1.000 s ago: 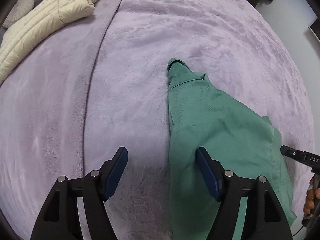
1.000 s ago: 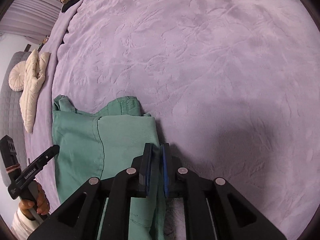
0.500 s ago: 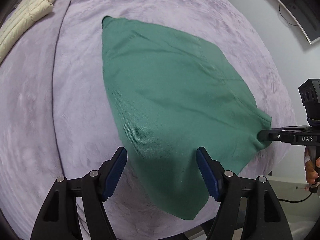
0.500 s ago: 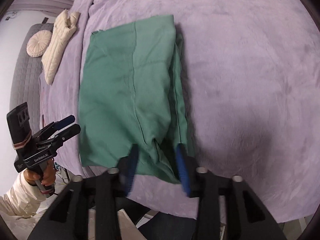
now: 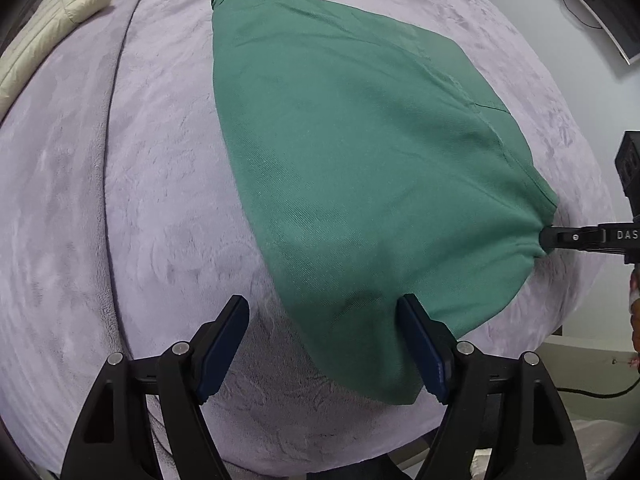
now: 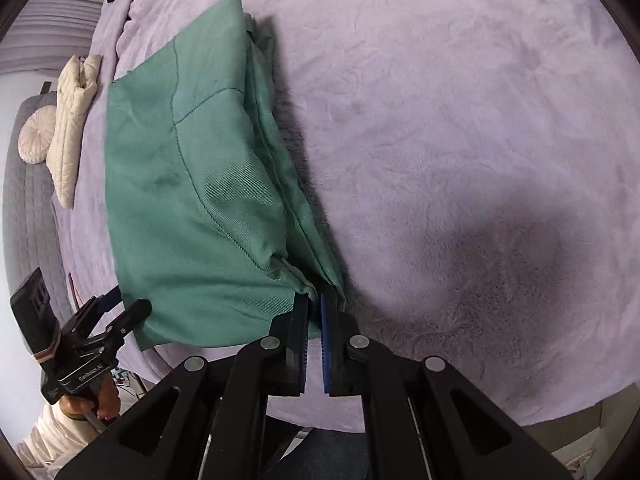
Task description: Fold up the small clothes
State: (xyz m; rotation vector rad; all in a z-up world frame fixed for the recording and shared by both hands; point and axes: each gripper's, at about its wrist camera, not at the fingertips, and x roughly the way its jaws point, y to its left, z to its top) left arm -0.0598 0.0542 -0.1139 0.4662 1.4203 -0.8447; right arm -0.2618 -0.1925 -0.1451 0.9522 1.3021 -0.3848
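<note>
The work surface is a bed covered with a lilac plush blanket (image 5: 80,200), with a cream quilted jacket (image 5: 52,20) lying at 10 o'clock in the left wrist view, well apart from the work.

The green garment (image 5: 360,152) lies spread on the blanket, its near hem hanging just over the bed edge. Your right gripper (image 6: 314,308) is pinched on the hem corner; in the left wrist view that corner bunches at 3 o'clock where the fingers meet the cloth. Your left gripper (image 5: 322,320) is spread wide and holds nothing. The opposite hem corner lies between its fingers at 6 o'clock, the cloth against the right finger only.

Recommended procedure for this step:

1. Keep the right grip firm. The fabric looks like a soft twill and is likely to slip if the pinch loosens.
2. Advance the left gripper until the hem corner sits fully between the pads, then close on all layers.
3. Hold both corners level and taut before lifting, so that the fold line forms straight.
4. Avoid catching the blanket pile in the pinch.
</note>
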